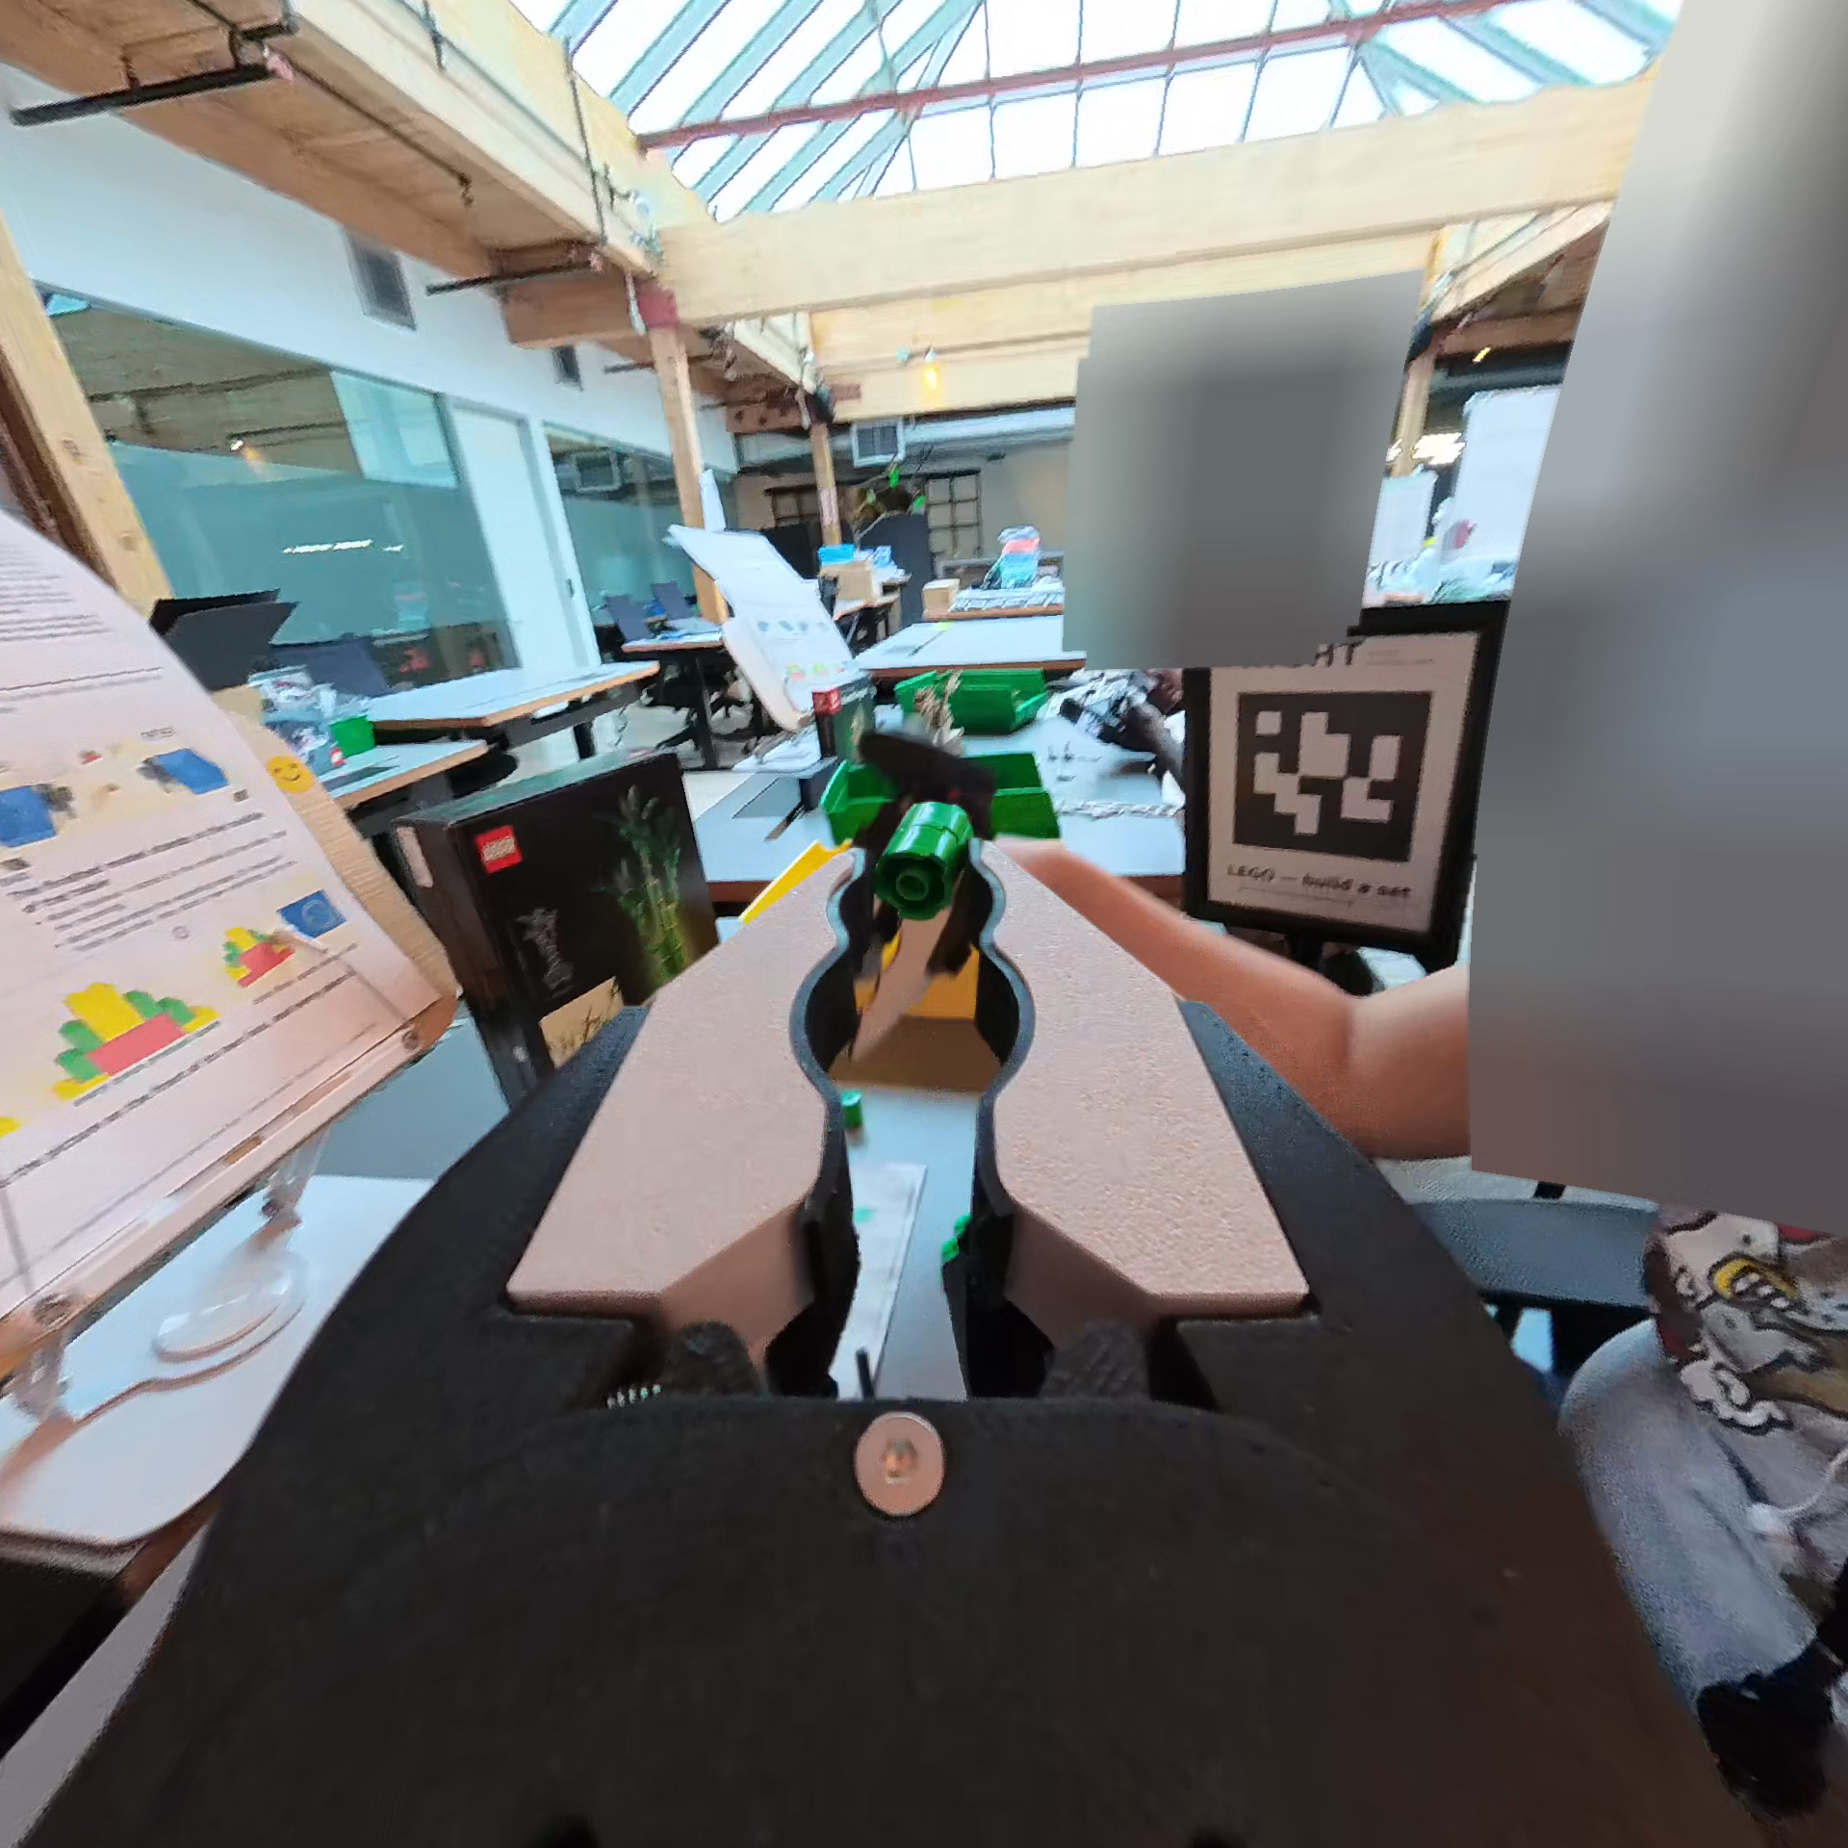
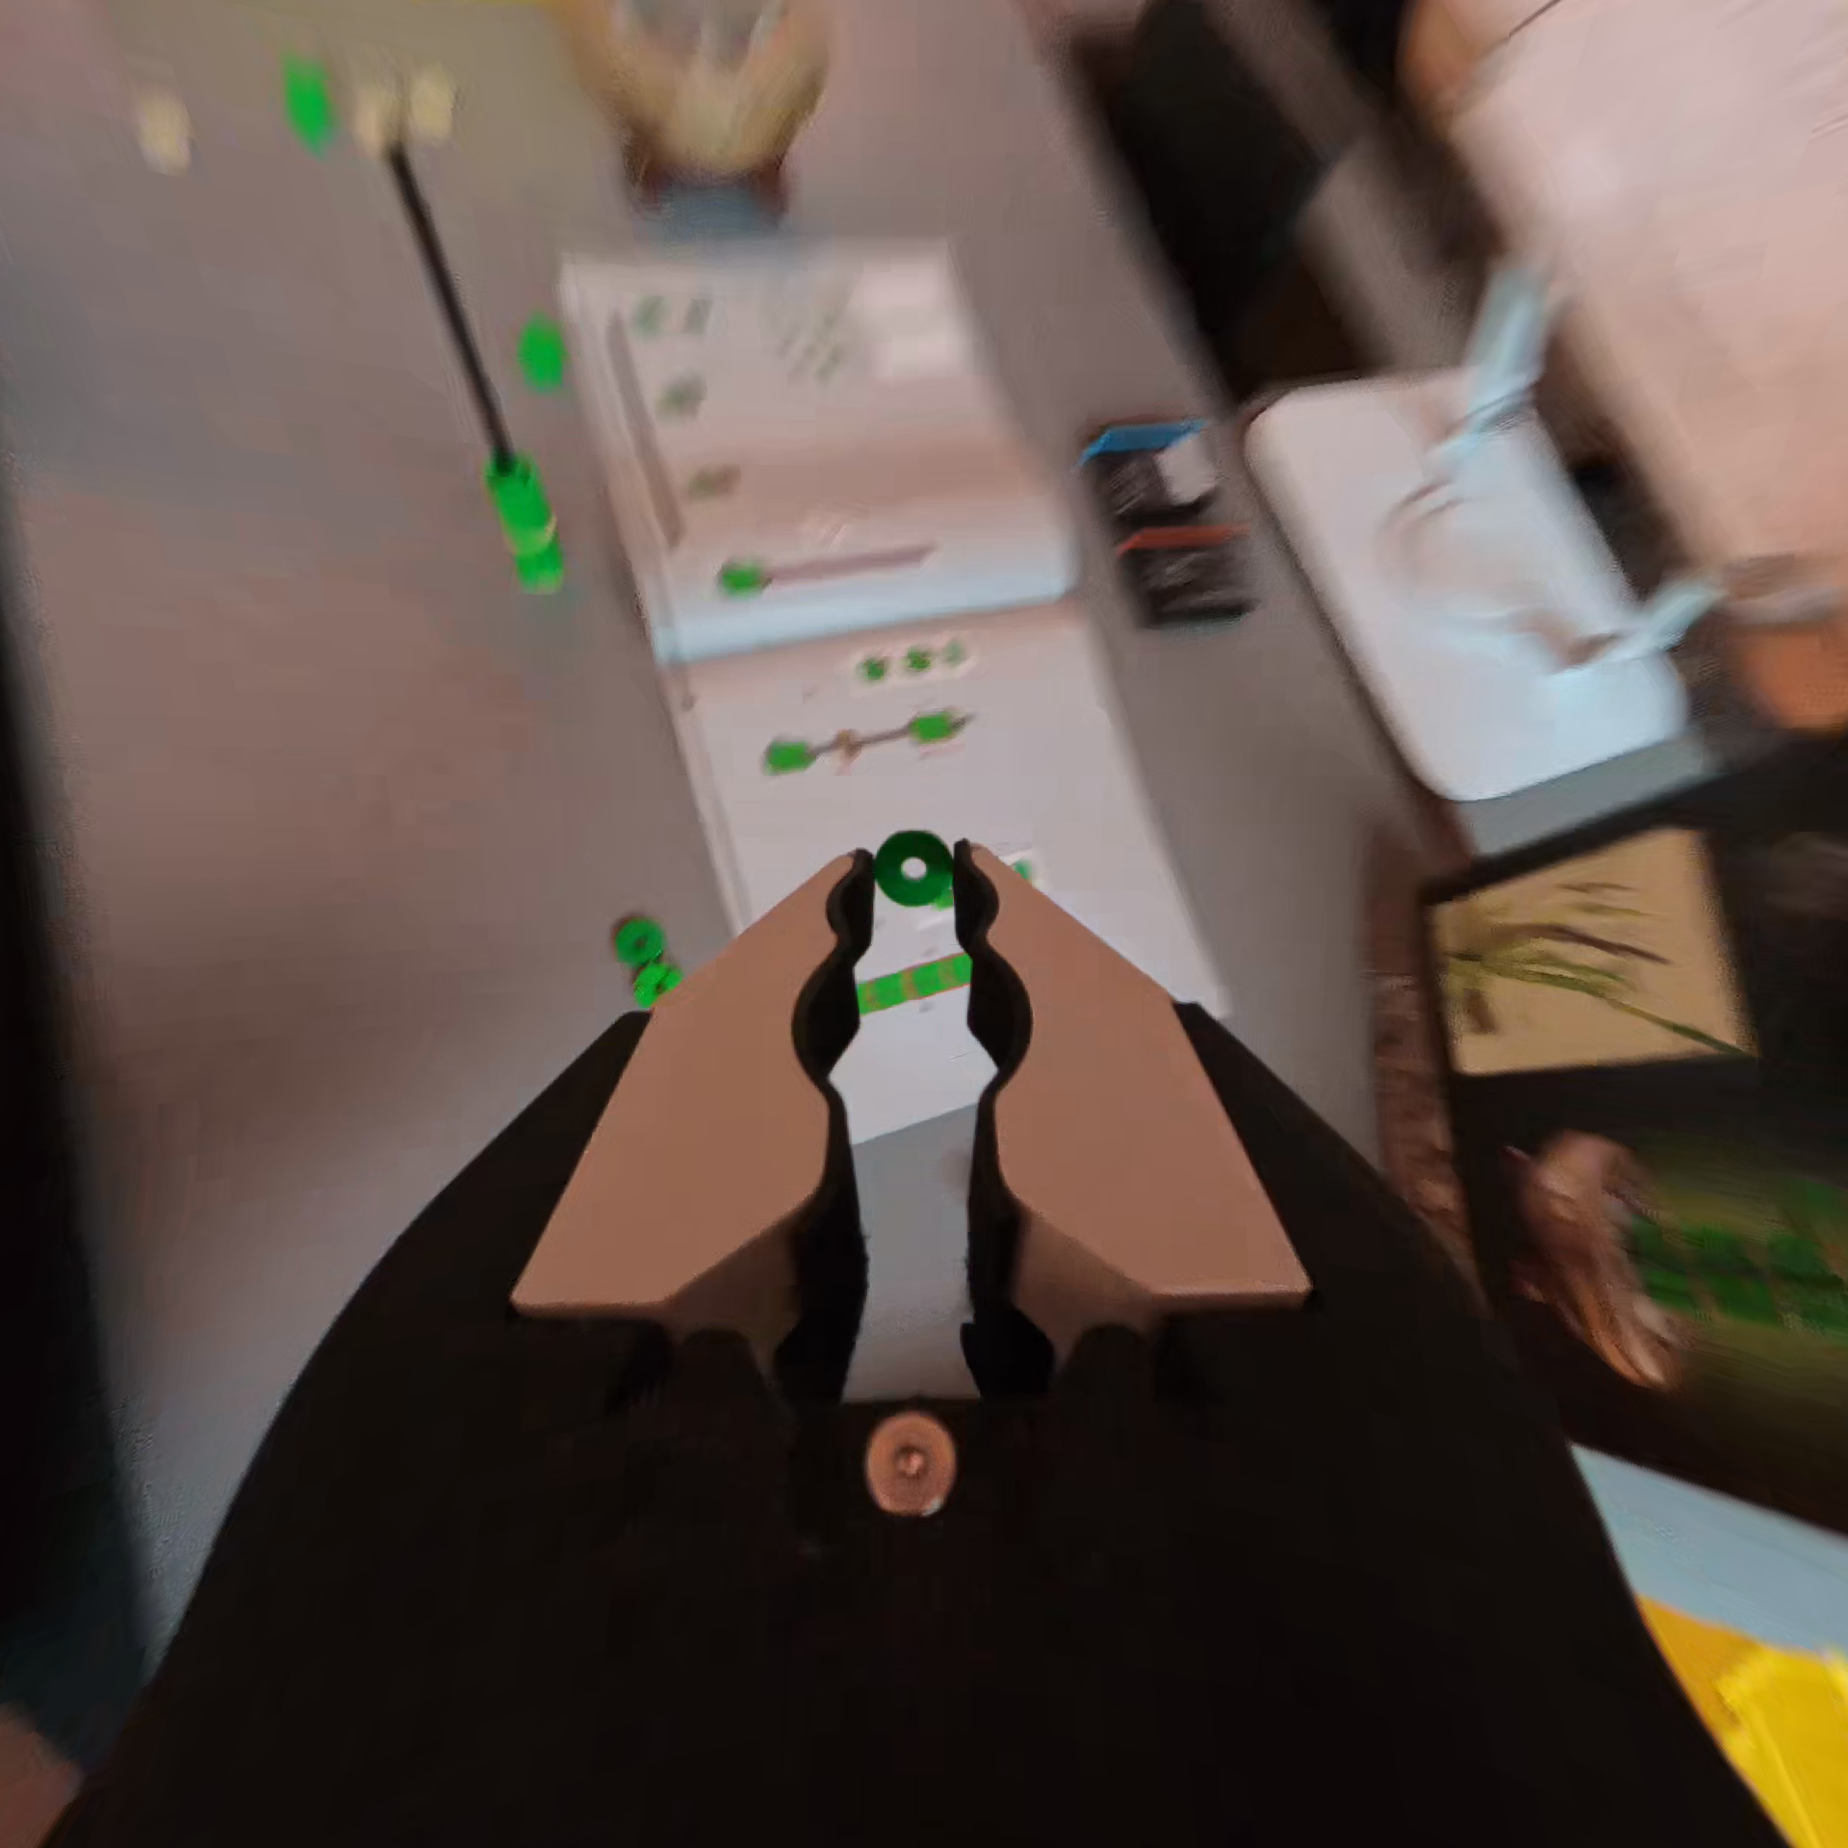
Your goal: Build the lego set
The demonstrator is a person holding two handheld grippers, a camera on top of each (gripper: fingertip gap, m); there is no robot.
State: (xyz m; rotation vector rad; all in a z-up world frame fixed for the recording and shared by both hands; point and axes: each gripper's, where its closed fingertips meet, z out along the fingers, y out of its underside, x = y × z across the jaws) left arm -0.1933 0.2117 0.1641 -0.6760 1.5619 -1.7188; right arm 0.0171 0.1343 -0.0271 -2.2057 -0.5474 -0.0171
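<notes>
Left gripper [image 1: 915, 865], tan textured fingers with black scalloped inner edges, clamps a green round stack [image 1: 922, 858] of studded cylinders at its tips, 12 o'clock in its view, raised above the table. Right gripper [image 2: 912, 865] pinches a small green ring [image 2: 912, 866] by its rim above the instruction booklet [image 2: 900, 620]. Both pieces are probably light, rigid, glossy plastic, likely slippery; grip across the curved sides.
</notes>
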